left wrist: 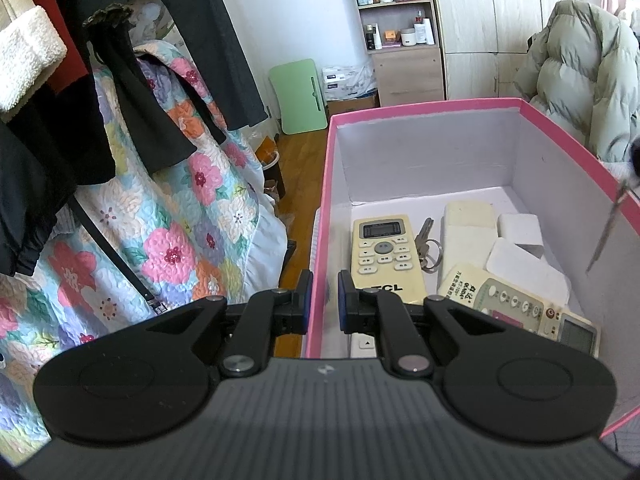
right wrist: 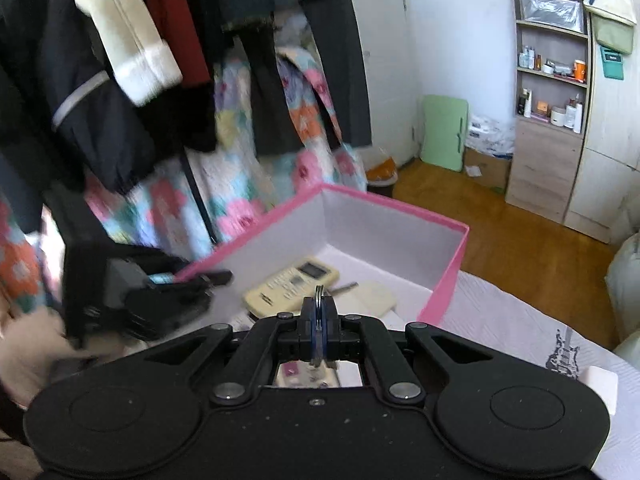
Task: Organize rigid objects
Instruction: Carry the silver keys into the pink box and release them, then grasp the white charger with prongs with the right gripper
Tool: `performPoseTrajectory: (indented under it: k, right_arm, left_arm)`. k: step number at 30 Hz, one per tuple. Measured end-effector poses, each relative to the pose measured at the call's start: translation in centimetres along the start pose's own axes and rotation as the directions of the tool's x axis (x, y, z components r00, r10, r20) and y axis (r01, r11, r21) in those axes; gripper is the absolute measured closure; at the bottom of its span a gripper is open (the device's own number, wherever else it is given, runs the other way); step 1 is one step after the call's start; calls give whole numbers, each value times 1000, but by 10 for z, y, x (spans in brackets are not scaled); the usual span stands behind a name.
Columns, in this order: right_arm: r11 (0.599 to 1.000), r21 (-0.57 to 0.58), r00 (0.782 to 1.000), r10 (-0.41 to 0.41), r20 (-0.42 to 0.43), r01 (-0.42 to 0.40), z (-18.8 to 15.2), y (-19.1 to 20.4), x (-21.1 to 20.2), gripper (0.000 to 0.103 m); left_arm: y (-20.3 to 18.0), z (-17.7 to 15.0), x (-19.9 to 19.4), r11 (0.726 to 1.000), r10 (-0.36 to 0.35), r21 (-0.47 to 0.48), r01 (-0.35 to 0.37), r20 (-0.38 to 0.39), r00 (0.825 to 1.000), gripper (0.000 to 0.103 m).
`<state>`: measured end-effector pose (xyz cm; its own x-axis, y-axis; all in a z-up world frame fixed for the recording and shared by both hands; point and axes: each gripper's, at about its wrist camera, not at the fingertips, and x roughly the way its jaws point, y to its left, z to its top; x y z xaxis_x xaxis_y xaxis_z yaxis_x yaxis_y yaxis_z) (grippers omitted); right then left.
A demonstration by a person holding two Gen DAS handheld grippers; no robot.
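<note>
Left tongs (left wrist: 325, 300) clamp the pink box (left wrist: 320, 208) wall; right tongs (right wrist: 319, 312) pinch a metal ring (right wrist: 319, 300).

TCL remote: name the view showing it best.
Left wrist. The TCL remote lies face up in the pink box, buttons and logo legible. The right wrist view shows it smaller, blurred.

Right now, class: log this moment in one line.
left hand-held gripper: astride pink box wall | right hand-held gripper: shut on thin metal object
</note>
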<state>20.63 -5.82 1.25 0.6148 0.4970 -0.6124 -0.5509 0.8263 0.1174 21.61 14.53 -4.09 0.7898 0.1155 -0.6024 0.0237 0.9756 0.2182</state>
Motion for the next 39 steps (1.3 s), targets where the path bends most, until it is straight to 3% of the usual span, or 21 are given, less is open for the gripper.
performPoseTrajectory:
  k: [5,12,14,15,20,23,32,39]
  right_arm:
    - [995,-69,995,-78,-61,74,2,8,28,98]
    - [995,-21,991,-97,-96,96,4,-2,56,93]
    - [995,18,992,-100,-72,102,4,-8,52,71]
    - [994,27,994,-101,-46,102,3,-10,46,67]
    - [993,96,991,-82,102,72,1,-26,1,56]
    - [982,131,980,-152,126,136,-6,-42,-22,53]
    - [916,191,934,-356,-16,352,-41,-101,-47,49]
    - [884,226,913,-394,-110,409,-61,-137,-46,43]
  left_arm:
    - [2,0,0,1000,-10,-9,10,4,1000,93]
    - [3,0,0,1000,-17,-6,17,0,1000,93]
    - [3,0,0,1000,-15,-9,15,0,1000,93]
    - [3,1,0,1000,-14,-10,14,0,1000,93]
    - [3,1,0,1000,-10,-13,10,-4,1000,93]
    - [4,2,0,1000,-1,-8,1,-5,1000,93]
    - [1,2,1,1000,9,8,-9,-5,1000,93]
    - [-1,1,1,1000,19,16,-19,-1,1000,93]
